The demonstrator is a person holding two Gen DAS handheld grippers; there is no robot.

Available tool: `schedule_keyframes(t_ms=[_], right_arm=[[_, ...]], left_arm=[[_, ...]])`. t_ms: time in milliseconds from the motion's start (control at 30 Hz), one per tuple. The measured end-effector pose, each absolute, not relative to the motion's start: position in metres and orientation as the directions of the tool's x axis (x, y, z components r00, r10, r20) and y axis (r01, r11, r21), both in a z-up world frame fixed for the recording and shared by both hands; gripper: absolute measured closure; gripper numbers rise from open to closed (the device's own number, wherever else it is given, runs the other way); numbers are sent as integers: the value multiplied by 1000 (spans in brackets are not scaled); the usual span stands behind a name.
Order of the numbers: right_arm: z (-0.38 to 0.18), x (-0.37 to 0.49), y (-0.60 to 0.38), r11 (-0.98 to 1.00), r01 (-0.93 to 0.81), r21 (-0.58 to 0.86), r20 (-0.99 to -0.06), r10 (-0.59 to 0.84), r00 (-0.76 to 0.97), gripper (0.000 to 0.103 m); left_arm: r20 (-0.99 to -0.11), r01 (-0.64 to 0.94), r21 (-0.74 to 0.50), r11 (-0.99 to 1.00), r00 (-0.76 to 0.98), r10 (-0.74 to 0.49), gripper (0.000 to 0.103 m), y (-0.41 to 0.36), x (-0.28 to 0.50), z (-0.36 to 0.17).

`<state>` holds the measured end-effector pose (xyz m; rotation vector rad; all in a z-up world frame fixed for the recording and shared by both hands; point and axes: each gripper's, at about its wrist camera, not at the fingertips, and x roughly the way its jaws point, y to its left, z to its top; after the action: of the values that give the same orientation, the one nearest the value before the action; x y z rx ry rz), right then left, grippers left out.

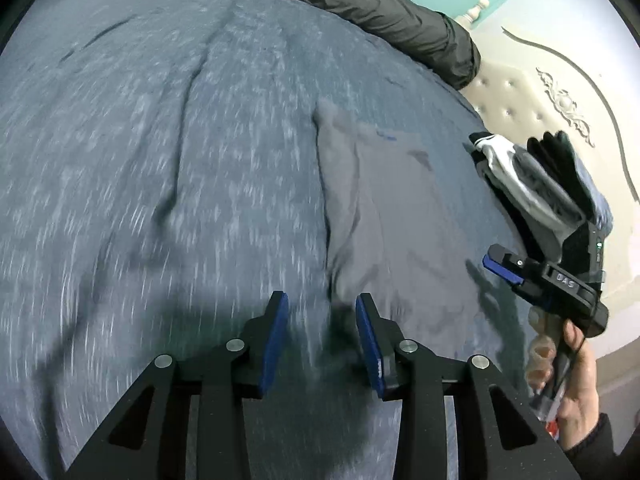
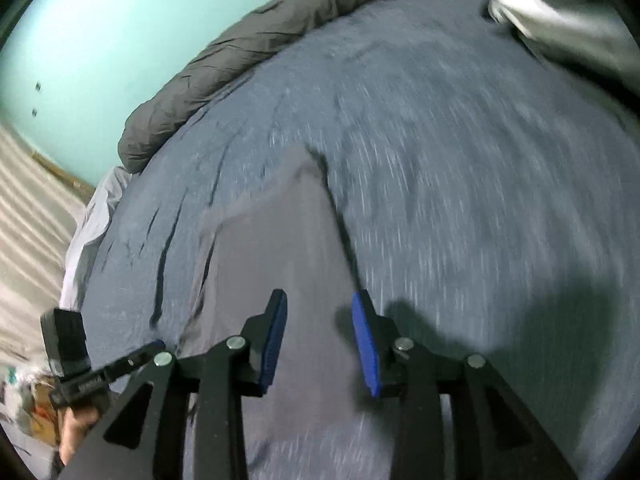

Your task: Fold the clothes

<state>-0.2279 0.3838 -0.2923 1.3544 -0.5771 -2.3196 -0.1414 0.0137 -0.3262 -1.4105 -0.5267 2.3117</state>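
Grey garment [image 1: 384,208] flat on blue bedspread [image 1: 160,160], soft, light, limp; will sag, slide little. Left gripper [image 1: 322,344] and right gripper [image 2: 320,340] both parted, nothing between fingers. Best pinch: corners along near hem.

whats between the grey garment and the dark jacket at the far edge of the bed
Only bare blue bedspread separates the grey garment from the dark jacket, clearest in the left wrist view.

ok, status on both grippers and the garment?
Left gripper open, empty. Right gripper open, empty. Grey garment flat on blue bedspread, not held. Stack of clothes beside it, clear of the jaws.
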Motion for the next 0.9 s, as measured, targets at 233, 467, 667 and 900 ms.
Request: schedule_keyframes(t_ms=[233,467,667,900], right_arm=[[-295,-171,337,-786,180,592,-695,-610,-381,69],[-289,-146,279,-791,247,559,-726,-611,-315,69],[-290,-135,234,-837,303,456,-780,-540,-316,65],[-297,-130,215,-890,300,343,-827,-438,-353,65]], left_arm=[[-776,-106,-460,-882,-434,457,65,4,-100,-322],[-779,-69,-449,-891,-458,428,65,-13,-84,-331],[-764,-107,-425,-899,-490,420,65,-13,-76,-317],[-746,-116,-432,-895,-512,426,65,-22,-68,-309]])
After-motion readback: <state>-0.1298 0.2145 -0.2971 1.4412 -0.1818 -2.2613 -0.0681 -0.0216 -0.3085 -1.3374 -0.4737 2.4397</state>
